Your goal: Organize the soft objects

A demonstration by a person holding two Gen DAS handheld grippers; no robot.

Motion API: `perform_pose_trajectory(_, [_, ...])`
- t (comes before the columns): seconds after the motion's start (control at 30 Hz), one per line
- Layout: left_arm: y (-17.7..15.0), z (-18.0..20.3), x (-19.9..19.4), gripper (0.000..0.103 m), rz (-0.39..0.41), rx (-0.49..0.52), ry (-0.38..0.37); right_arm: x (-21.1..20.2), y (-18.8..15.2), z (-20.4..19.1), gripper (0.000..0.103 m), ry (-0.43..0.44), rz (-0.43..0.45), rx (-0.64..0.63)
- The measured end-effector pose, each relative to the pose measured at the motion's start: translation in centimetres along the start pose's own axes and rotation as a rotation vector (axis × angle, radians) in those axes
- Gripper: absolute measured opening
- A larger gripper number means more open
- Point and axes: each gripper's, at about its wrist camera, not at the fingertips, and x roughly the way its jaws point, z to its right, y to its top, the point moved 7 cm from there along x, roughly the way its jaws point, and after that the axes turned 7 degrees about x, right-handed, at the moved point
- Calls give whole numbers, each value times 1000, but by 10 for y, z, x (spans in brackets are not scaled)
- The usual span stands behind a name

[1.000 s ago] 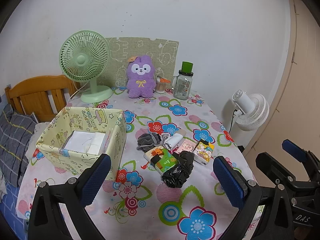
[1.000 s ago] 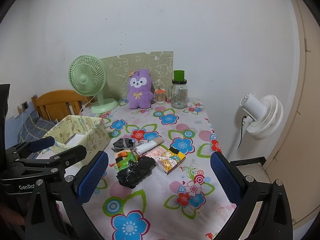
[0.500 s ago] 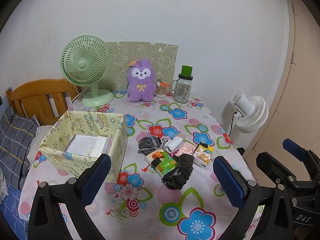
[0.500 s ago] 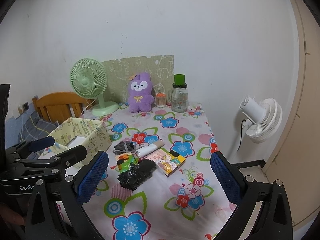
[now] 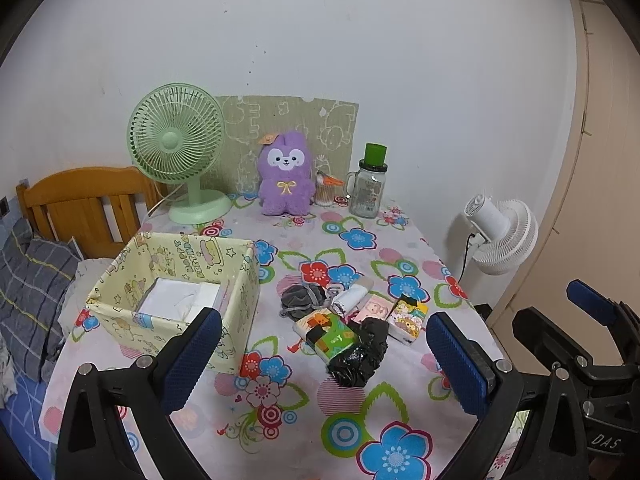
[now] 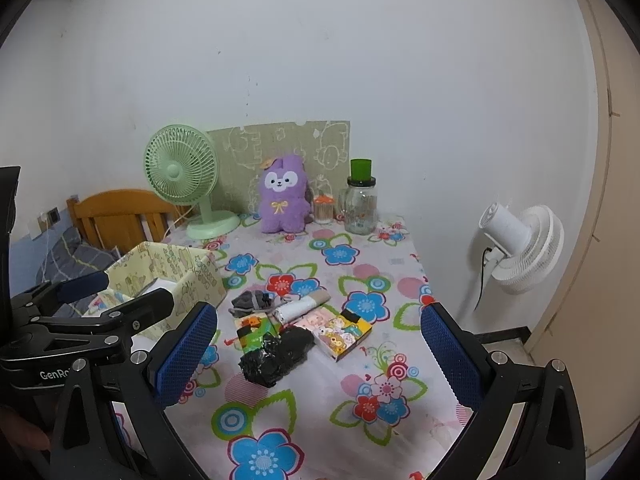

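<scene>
Both grippers were held above the near edge of the tabletop (image 5: 400, 248), nothing grasped; left gripper (image 5: 324, 356) jaws were spread wide, right gripper (image 6: 320, 352) jaws likewise wide. The soft items were clustered near the tabletop's middle, toward the right edge: a grey sock bundle (image 5: 302, 300), a white roll (image 5: 352, 298), a green-orange packet (image 5: 326, 334), a crumpled black bag (image 5: 360, 350), a pink packet (image 5: 376, 310) and a yellow cartoon packet (image 5: 408, 318), all touching or just beside each other. The patterned fabric box (image 5: 240, 280) was seen at the left edge, with white folded material (image 5: 180, 302) already inside. The task was judged barely begun. For the step in hand, one item should be singled out at the cluster's rim, the black bag being nearest; it should be approached from above, pinched at its bulk so loose film is not dragged over neighbours, then carried left into the box. Squashy pieces may slip from a shallow pinch.
</scene>
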Motion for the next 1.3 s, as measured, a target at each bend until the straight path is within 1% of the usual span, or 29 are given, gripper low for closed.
perform_pose_trajectory(1.0, [-3,2,1,103,-8,2,-1,-4,-2,-2,103,14,4,9])
perform_pose_trajectory(1.3, [-3,11,20,103,-41,17,-7,10,-8,11,103,9,-24,27])
